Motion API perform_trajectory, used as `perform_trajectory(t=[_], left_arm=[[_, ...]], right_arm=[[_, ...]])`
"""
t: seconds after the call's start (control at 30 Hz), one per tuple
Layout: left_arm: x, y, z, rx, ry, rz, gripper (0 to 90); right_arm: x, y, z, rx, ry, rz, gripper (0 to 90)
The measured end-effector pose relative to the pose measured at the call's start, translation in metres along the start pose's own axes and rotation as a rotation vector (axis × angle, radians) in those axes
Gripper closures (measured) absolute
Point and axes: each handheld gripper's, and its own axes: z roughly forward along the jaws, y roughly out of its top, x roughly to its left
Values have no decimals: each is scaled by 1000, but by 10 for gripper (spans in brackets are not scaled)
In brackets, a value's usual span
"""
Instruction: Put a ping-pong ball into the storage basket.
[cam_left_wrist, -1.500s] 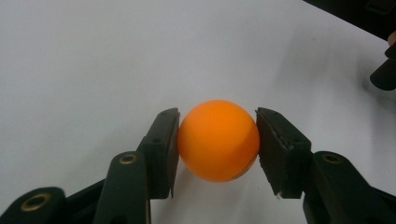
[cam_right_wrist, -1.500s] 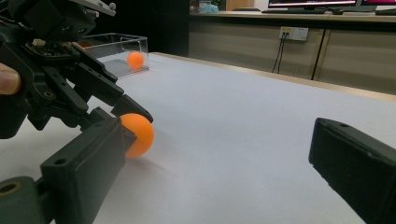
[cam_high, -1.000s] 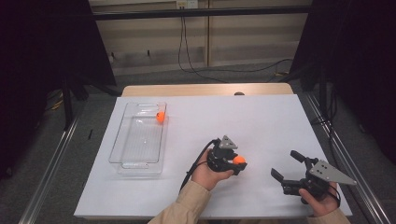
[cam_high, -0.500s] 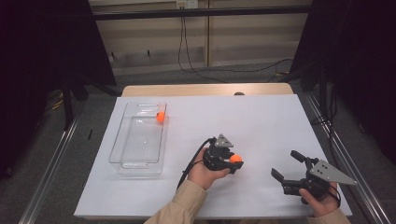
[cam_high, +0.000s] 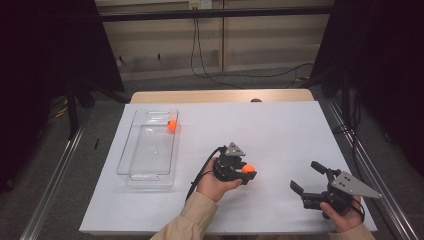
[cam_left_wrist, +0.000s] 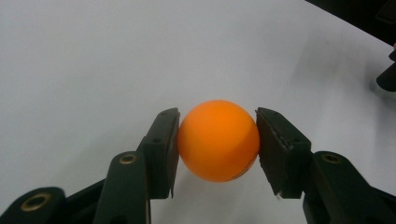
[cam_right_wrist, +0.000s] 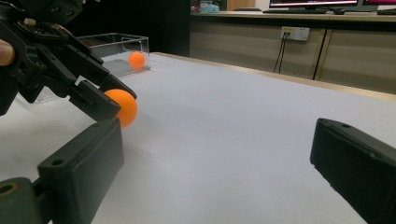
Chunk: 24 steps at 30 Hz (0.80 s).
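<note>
Black jaws of the right gripper (cam_high: 306, 177) gape empty nearest the person, the left gripper (cam_left_wrist: 215, 140) farther in clamps an orange ball (cam_left_wrist: 218, 140) on the white table (cam_high: 280, 130), and beyond, a second ball (cam_high: 172, 125) lies in the clear tray (cam_high: 131, 152).

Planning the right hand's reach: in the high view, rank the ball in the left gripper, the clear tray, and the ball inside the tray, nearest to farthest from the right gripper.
1. Ball in the left gripper: to the left of the right gripper, nearest.
2. Clear tray: far left; its near end comes next.
3. Ball inside the tray: at the tray's far right corner, farthest.
</note>
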Motion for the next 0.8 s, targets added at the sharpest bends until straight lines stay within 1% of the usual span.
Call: perform_trajectory(t=[0.13,0.2,0.23,0.37,0.4,0.43,0.47,0.53,0.67,0.7,0.8], left_arm=[[1,0,-2,4,1,0,511],[1,0,-2,5,10,-1,511],[2,-1,-3,5,3,0,511],[3,-1,-4,-2,0,-10,511],[4,-1,-5,5,5,-5,511],[4,-1,-5,-1,11,-8,511],[4,-1,-5,-3,-1,-11,511],[6,-1,-7,11,4,-4,511],[5,-2,-7,1,19,-15,511],[6,-2,-8,0,7,-16,511],[7,-2,-9,-3,7,-18,511]], right_arm=[[0,0,0,3,4,-4,28],[0,0,0,5,6,-9,28],[0,0,0,3,5,-5,28],[0,0,0,1,2,-2,28],[0,0,0,2,3,-2,28],[0,0,0,0,1,-1,28],[0,0,0,1,2,-1,28],[0,0,0,1,2,-2,28],[0,0,0,-1,2,-7,28],[-1,0,0,0,4,-9,28],[0,0,0,-1,3,-7,28]])
